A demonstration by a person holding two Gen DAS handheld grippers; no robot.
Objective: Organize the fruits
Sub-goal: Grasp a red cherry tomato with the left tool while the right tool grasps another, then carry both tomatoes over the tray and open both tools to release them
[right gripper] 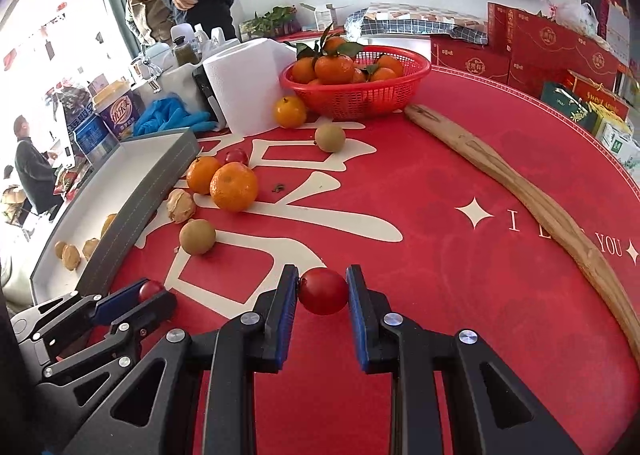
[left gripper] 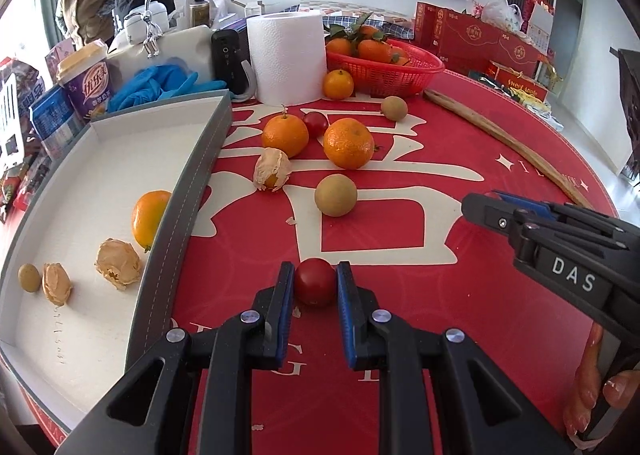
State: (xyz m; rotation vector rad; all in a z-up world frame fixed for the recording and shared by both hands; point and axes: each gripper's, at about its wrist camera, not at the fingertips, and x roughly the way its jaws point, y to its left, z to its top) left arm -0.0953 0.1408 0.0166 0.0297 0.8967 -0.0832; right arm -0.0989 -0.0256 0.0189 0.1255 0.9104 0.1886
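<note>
Left tongs (left gripper: 315, 282) clamped on a red tomato (left gripper: 315, 281) sitting on the red tabletop (left gripper: 440, 307) near its front edge, just right of the tray (left gripper: 188, 191); right tongs (right gripper: 322, 290) grip a second tomato (right gripper: 323, 291), which looks lifted off the cloth. Tray at the left edge holds one orange (left gripper: 150, 217), two husked fruits and a small brown one. Loose oranges (left gripper: 348, 143), another tomato and brown round fruits (left gripper: 335, 195) lie mid-tabletop; basket (left gripper: 384, 71) of oranges toward the far edge.
</note>
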